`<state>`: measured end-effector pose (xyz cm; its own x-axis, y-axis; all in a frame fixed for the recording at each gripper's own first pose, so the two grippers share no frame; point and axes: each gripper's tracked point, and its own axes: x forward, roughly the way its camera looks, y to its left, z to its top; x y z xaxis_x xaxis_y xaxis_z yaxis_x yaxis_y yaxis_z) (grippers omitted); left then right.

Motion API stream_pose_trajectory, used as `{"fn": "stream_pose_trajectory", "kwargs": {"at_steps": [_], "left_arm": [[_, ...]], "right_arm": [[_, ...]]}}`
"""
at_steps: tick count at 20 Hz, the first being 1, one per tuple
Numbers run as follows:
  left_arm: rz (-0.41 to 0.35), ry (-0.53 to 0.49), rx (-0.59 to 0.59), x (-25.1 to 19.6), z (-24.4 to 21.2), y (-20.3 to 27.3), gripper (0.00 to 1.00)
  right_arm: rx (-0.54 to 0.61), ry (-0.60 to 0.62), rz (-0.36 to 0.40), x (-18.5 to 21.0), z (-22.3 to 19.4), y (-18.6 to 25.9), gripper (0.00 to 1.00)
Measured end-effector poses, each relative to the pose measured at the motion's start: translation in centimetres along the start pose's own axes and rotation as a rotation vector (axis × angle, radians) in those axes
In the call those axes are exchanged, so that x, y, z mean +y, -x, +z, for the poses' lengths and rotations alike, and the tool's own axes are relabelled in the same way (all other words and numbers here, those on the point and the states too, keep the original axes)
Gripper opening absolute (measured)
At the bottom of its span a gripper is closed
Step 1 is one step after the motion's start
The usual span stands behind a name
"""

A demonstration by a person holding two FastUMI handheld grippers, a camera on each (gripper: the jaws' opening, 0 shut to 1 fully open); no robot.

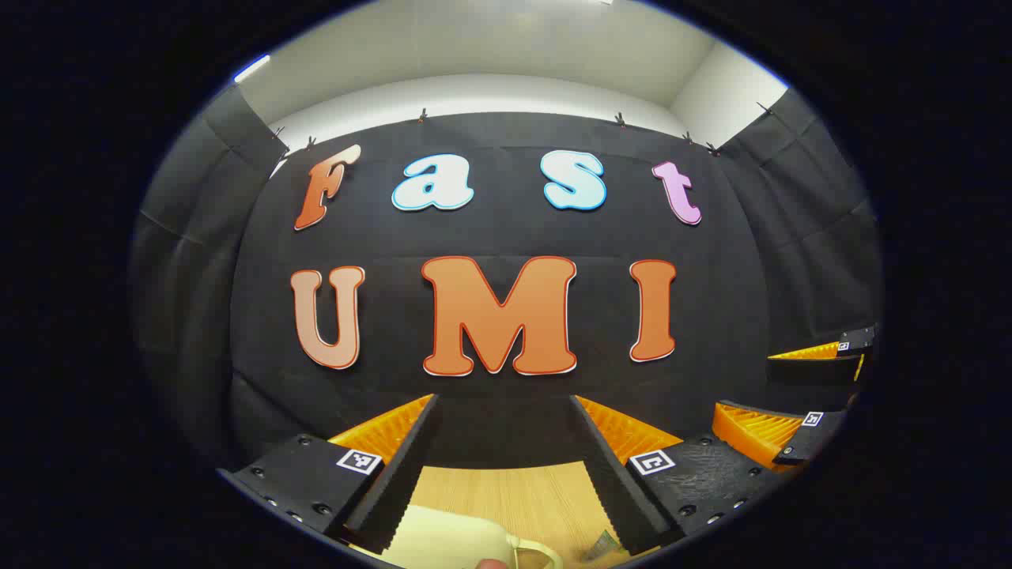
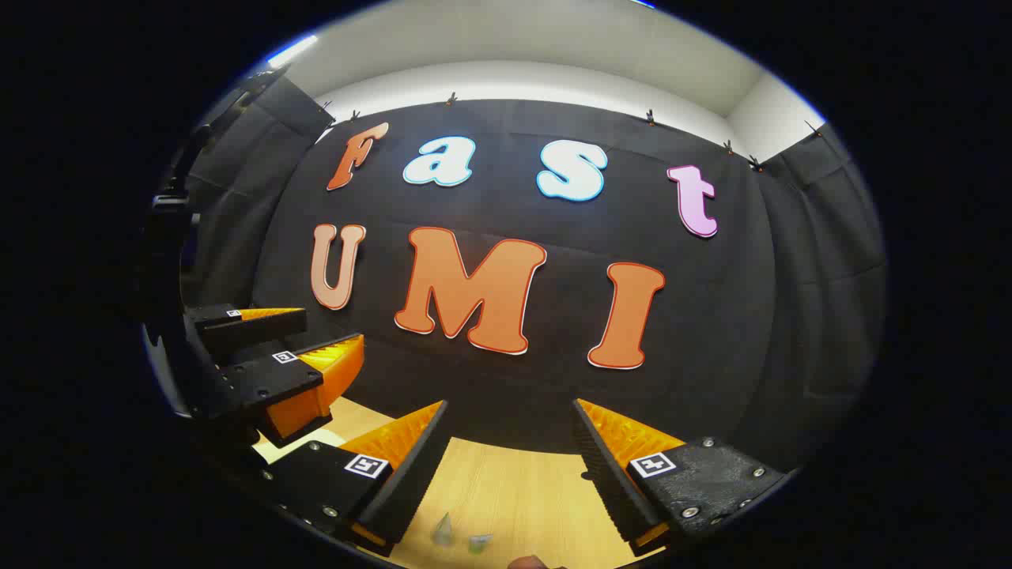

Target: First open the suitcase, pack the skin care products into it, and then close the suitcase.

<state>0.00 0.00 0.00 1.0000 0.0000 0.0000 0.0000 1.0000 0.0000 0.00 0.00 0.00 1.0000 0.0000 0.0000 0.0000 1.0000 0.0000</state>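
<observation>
In the left gripper view my left gripper point(image 1: 506, 407) is open, held above the wooden table point(image 1: 522, 494) and facing the booth wall. Below its fingers lies a pale cream suitcase point(image 1: 447, 541) with a handle, cut off at the bottom edge. The right gripper point(image 1: 798, 387) hangs open at the far right. In the right gripper view my right gripper point(image 2: 510, 415) is open with nothing between its fingers. The left gripper point(image 2: 304, 336) is at the left, open. Two small clear skin care items point(image 2: 458, 537) sit on the table below.
The black cloth wall stands close behind the table on all sides. A small dark packet point(image 1: 602, 545) lies on the wood near the suitcase. A fingertip point(image 2: 526, 563) peeks in at the bottom edge.
</observation>
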Motion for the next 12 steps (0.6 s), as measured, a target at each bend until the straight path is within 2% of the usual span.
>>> {"fn": "stream_pose_trajectory", "kwargs": {"at_steps": [10,11,12], "left_arm": [[-0.007,-0.018,0.070,-1.2,-2.3,0.2,0.97],[-0.011,-0.010,0.070,-1.3,-2.2,0.3,0.97],[-0.011,-0.007,0.069,-1.3,-2.2,0.1,0.97]], "right_arm": [[0.007,-0.020,0.026,-0.3,-1.0,-1.2,0.95],[0.005,-0.016,0.030,-0.1,-1.0,-1.1,0.92],[0.000,-0.012,0.034,-0.1,-0.9,-1.1,0.95]]}}
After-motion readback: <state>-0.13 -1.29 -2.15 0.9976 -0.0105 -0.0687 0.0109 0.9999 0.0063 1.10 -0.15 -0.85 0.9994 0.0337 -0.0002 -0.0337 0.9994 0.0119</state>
